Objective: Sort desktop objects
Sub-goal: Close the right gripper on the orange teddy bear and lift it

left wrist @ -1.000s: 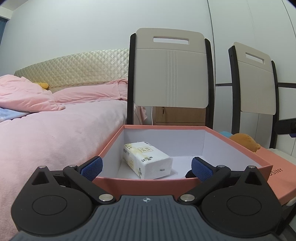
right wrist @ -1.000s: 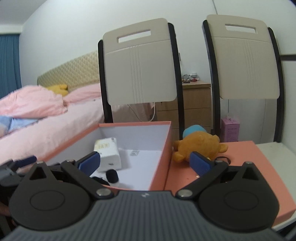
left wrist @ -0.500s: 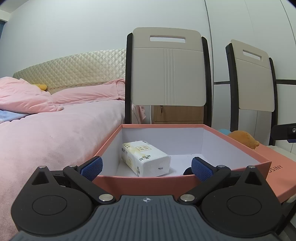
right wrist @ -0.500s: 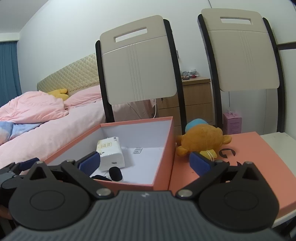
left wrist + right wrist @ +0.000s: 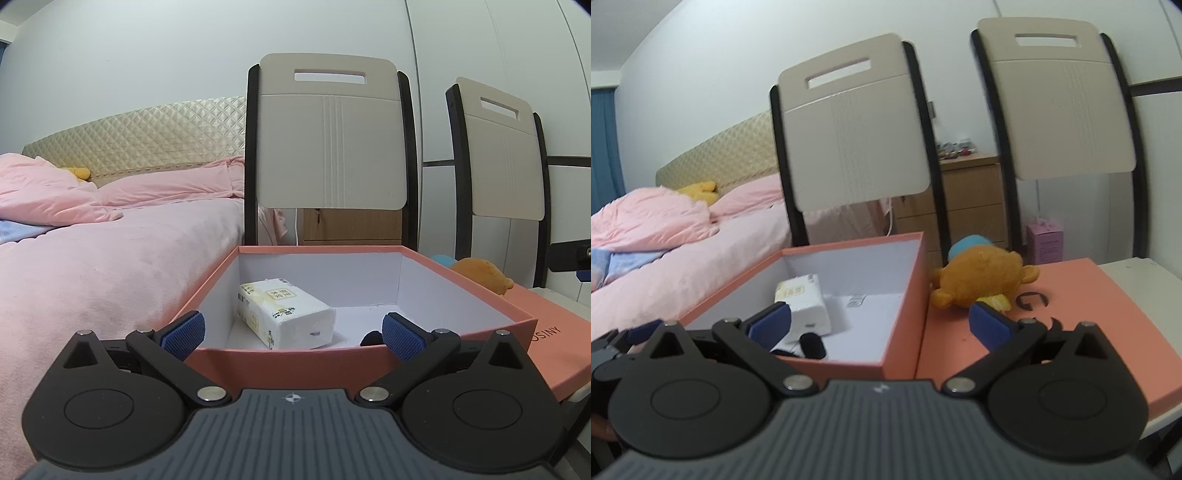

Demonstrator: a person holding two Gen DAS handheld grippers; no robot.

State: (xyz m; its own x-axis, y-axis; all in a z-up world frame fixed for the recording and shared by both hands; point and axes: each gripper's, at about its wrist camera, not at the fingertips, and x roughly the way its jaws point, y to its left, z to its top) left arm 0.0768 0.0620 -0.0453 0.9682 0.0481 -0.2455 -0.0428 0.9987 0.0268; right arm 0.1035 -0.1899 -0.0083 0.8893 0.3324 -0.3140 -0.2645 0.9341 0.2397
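Plush toy (image 5: 982, 278), orange-brown, lies on the flat pink lid (image 5: 1071, 314) just beyond the right gripper (image 5: 879, 323), close to its right-hand fingertip; that gripper's jaws are spread wide with nothing between them. Beside the lid stands the open pink box (image 5: 369, 360), holding a tissue pack (image 5: 286, 312) and a small black object (image 5: 812, 345). The left gripper (image 5: 293, 336), also spread and empty, faces the box's near wall, with the tissue pack straight ahead between its fingers.
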